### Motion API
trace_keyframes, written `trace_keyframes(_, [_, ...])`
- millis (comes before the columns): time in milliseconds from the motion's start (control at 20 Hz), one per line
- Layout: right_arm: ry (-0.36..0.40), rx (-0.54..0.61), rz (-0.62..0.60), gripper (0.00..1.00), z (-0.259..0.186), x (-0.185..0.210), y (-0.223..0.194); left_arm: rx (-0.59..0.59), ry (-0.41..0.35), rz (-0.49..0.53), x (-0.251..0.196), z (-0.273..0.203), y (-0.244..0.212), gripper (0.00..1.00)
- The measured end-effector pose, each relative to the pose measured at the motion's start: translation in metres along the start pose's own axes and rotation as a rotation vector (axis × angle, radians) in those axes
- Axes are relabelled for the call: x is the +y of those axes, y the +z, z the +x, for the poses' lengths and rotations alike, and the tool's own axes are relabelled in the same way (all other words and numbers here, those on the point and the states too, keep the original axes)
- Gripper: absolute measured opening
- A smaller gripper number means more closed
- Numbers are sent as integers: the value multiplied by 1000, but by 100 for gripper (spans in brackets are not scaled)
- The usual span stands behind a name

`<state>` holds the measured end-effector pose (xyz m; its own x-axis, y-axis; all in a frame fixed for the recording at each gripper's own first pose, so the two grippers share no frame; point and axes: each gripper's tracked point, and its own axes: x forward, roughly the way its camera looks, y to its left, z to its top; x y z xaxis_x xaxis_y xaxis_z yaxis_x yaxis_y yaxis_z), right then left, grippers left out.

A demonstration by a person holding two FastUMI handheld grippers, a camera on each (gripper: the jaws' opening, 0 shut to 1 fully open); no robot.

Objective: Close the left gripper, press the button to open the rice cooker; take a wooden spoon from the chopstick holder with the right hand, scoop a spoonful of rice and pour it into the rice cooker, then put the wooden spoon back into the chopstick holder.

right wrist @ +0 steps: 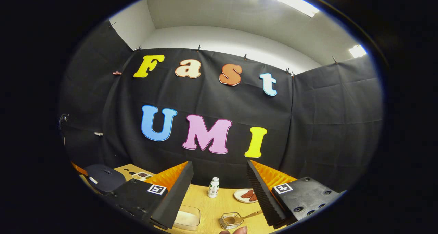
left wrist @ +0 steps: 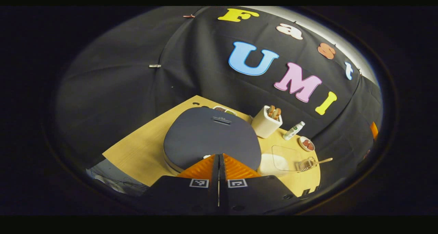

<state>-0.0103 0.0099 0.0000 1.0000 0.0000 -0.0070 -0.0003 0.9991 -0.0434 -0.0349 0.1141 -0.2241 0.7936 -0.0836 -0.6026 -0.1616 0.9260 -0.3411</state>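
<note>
The rice cooker (left wrist: 210,134) sits on the wooden table (left wrist: 137,152) with its dark lid down. My left gripper (left wrist: 219,157) is shut with nothing held, its tips right over the lid's front edge beside a small white spot (left wrist: 207,156); contact cannot be told. A white chopstick holder (left wrist: 265,124) with wooden spoons (left wrist: 273,111) stands just right of the cooker. A clear box of rice (left wrist: 273,163) lies in front of it. My right gripper (right wrist: 219,165) is open and empty, held above the table with the rice box (right wrist: 186,217) below it and the cooker (right wrist: 104,177) far left.
A small bottle (right wrist: 213,187) and a plate with reddish food (right wrist: 247,195) stand near the back wall. A small glass cup with a spoon in it (right wrist: 232,220) sits near the front edge, a fingertip (right wrist: 237,231) just below it. A small dish (right wrist: 142,176) lies behind the cooker.
</note>
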Motion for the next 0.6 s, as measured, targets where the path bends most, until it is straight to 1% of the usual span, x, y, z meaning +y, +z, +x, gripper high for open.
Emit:
trace_keyframes(50, [-1,1,-2,97,1,0,0,3,1,7,0,3,-1,6])
trace_keyframes(300, [-5,11,-9,97,1,-1,-4,-6,2,55,-5,13,9,6])
trace_keyframes(350, [-6,13,-8,97,1,-1,-4,2,4,64,-4,15,7,7])
trace_keyframes(400, [-8,14,-7,97,1,-2,-5,12,6,70,-5,18,7,5])
trace_keyframes(550, [-16,13,-8,97,1,-4,-4,57,18,79,-2,24,-4,3])
trace_keyframes(600, [-18,13,-8,97,2,-5,-4,80,23,81,-1,26,-9,4])
